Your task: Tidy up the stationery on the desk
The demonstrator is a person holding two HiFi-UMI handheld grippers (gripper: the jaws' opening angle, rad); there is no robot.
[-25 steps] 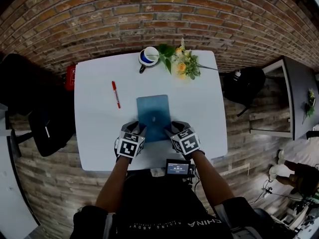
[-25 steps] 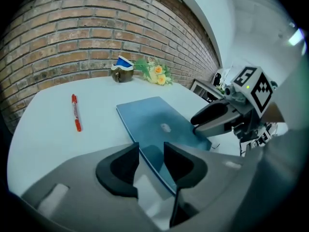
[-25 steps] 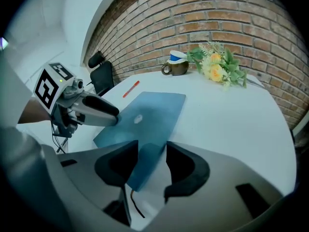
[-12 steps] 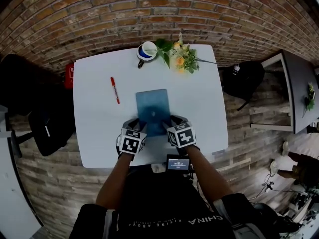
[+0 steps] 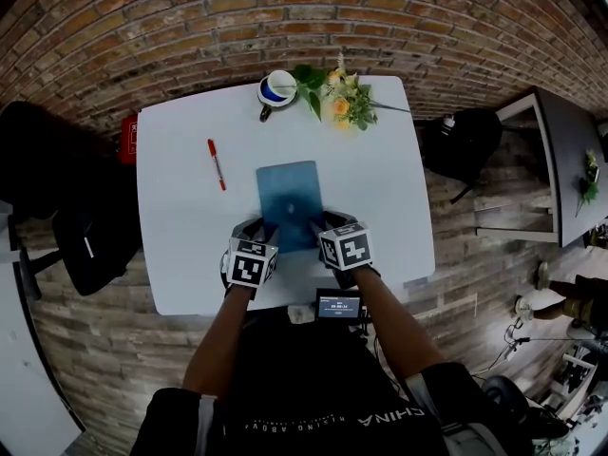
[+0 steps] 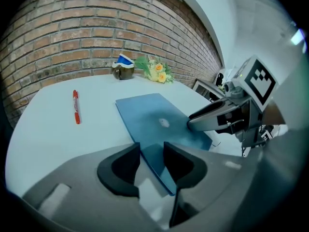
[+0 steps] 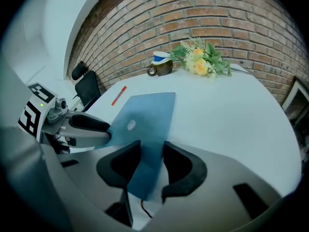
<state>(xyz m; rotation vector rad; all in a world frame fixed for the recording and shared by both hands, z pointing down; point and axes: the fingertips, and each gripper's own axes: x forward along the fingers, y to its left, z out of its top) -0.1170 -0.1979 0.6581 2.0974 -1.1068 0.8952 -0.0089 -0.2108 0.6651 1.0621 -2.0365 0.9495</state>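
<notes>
Pen (image 5: 217, 164), flowers (image 5: 340, 100) — mug (image 5: 275, 90), perhaps — apart

Pen (image 5: 217, 164) left of notebook (image 5: 289, 198); mug (image 5: 276, 88), flowers (image 5: 340, 98) behind, on table (image 5: 380, 207).

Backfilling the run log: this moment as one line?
left gripper: jaws apart, blue notebook near corner between them | right gripper: jaws apart, just been closing, other near corner between them | red pen: left of notebook, untouched

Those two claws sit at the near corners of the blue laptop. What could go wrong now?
1. The right gripper has just been closing its jaws around one corner of the laptop, and the left gripper straddles the other; such small holds might slip.
2. Slid far forward, the laptop could knock the cup or flowers.
</notes>
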